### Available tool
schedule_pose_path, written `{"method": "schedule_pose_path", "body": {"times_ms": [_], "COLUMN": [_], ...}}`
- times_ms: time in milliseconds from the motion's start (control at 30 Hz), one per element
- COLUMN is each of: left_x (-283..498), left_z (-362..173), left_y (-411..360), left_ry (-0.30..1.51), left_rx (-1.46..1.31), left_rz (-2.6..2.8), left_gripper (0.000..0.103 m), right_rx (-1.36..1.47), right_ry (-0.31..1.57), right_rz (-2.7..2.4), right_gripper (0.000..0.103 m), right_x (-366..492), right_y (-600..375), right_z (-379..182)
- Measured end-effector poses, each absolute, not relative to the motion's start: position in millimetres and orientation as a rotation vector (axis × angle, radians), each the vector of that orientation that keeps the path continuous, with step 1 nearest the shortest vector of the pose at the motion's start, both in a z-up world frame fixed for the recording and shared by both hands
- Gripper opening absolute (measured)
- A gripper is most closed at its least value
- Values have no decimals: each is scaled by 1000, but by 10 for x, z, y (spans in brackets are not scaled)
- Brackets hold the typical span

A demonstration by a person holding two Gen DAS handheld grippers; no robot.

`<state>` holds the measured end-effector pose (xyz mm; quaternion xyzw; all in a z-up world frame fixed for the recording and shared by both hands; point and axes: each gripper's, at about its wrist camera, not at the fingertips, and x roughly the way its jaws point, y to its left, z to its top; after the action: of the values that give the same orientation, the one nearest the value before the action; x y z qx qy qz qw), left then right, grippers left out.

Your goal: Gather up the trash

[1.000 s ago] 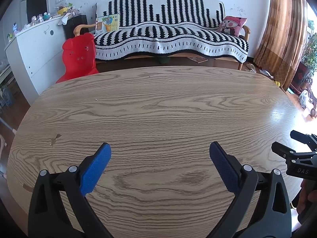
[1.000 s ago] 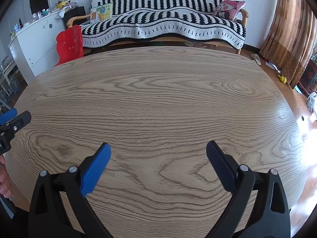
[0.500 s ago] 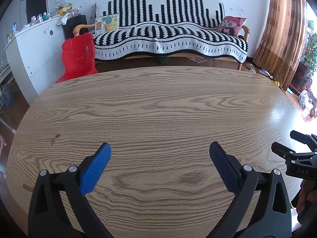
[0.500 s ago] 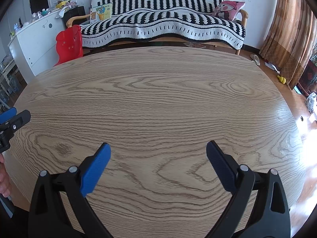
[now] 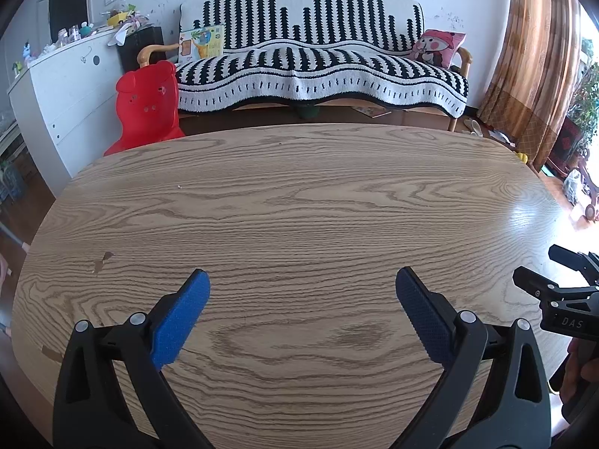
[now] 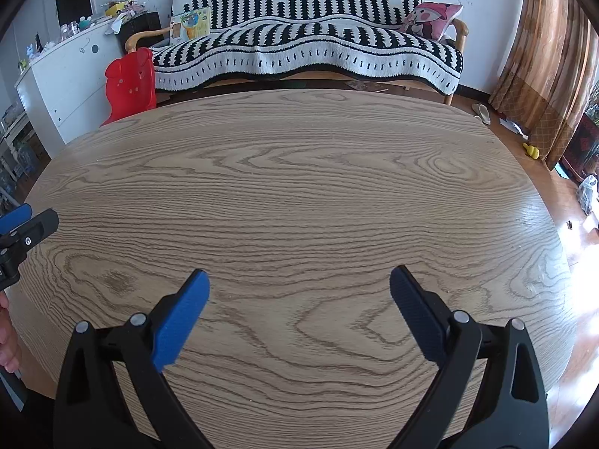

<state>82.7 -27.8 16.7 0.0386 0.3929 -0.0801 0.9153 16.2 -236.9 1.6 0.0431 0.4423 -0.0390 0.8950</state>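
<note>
My left gripper [image 5: 301, 280] is open and empty over the near part of the oval wooden table [image 5: 299, 194]. My right gripper [image 6: 298, 278] is open and empty over the same table [image 6: 299, 194]. The right gripper also shows at the right edge of the left wrist view [image 5: 561, 273], and the left gripper at the left edge of the right wrist view [image 6: 26, 224]. I see no trash on the table top in either view, only a small dark mark [image 5: 103, 260] near the left side.
A sofa with a black and white striped blanket [image 5: 318, 63] stands behind the table. A red plastic child's chair [image 5: 146, 104] and a white cabinet [image 5: 67, 86] are at the left. Brown curtains [image 5: 539, 56] hang at the right. Small items lie on the floor at the right.
</note>
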Motion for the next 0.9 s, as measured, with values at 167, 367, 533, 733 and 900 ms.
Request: {"method": "schedule_pose_path", "body": {"times_ms": [167,367,533,733,900], "left_x": [827,856,858,877,869], "left_z": [158,121,113,109,110], "left_y": [-274,-265,-269,-271,-271], "left_ry": [811,821,821,824,827], "left_rx": [79,77,83,88,87], "left_rz": [-164,-165,-166,-165,-166], "left_gripper": [96,96,96,97,96], "right_rx": [90,89,87,85,85], "right_ry": [917,917,918,921,923], "right_rz": [-81,-80,-79,-79,-80], "right_gripper": [94,94,94,94,94], "right_x": [166,161,168,183,187], "right_y": [-2357,-2360,-2371,-2408,-2413], "right_z": [15,13,17,29,25]}}
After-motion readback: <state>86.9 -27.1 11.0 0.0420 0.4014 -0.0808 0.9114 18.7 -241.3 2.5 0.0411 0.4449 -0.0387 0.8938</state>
